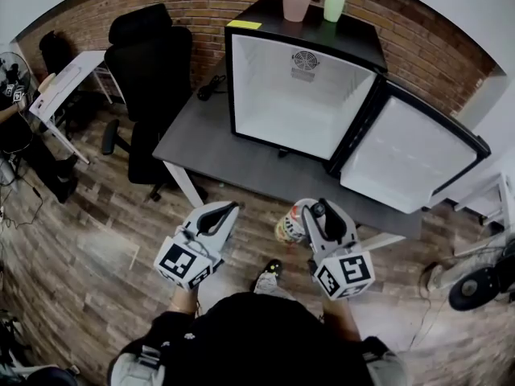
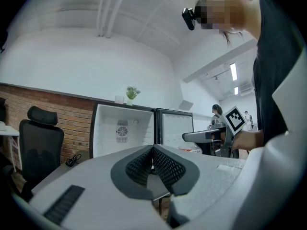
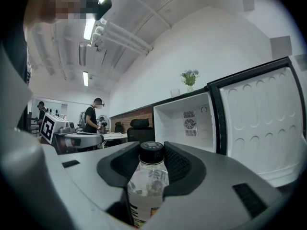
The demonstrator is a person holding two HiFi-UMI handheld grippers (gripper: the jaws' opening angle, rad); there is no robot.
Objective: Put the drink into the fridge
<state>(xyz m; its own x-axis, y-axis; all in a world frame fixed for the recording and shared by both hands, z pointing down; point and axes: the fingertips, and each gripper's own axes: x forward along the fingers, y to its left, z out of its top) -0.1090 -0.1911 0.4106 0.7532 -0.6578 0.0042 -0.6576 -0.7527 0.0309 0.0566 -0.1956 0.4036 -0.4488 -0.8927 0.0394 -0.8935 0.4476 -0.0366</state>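
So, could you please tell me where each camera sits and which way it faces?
Head view: on the person's head, looking steeply down at left gripper, right gripper and open fridge; torso shows.
Left gripper view: on that gripper, facing the fridge along shut, empty jaws; torso at right.
Right gripper view: on that gripper, facing the fridge along jaws clamped on the drink.
Shared: all show the fridge.
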